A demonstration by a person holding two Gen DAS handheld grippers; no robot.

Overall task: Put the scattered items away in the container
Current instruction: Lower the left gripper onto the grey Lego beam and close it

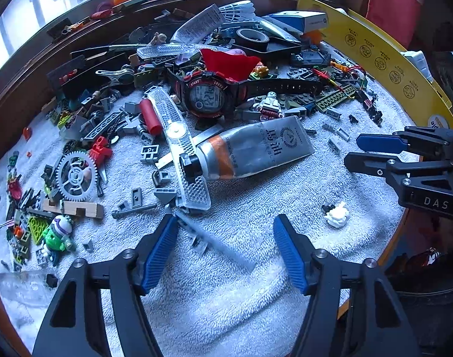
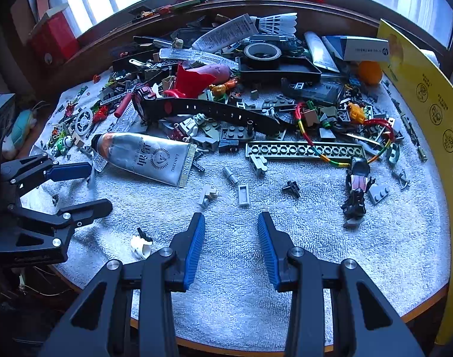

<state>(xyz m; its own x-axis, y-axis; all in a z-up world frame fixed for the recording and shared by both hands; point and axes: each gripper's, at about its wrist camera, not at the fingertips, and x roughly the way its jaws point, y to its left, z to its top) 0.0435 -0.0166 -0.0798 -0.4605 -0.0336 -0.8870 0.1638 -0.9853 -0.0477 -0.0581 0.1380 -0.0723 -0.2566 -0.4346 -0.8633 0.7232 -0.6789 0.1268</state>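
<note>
Small toys and bricks lie scattered over a white towel [image 1: 226, 303]. My left gripper [image 1: 226, 232] stands wide open low over the towel, with a blurred grey stick [image 1: 217, 245] between its fingers and no pad pressing it. Ahead lie a silver tube [image 1: 256, 151], a clear reflector strip [image 1: 178, 136] and a black-and-red watch [image 1: 205, 95]. My right gripper [image 2: 229, 220] is open over bare towel, nothing between its fingers. Small grey bricks [image 2: 243, 195] lie just ahead of it. A black tray [image 2: 285, 73] holding a tape roll [image 2: 262, 52] sits at the back.
A yellow board [image 2: 428, 104] stands along the right edge. A white crumpled piece [image 2: 140, 247] lies between the two grippers. A black toy figure [image 2: 357, 190] and a long studded plate [image 2: 303, 150] are at right. The round table's rim [image 2: 256, 348] is close below.
</note>
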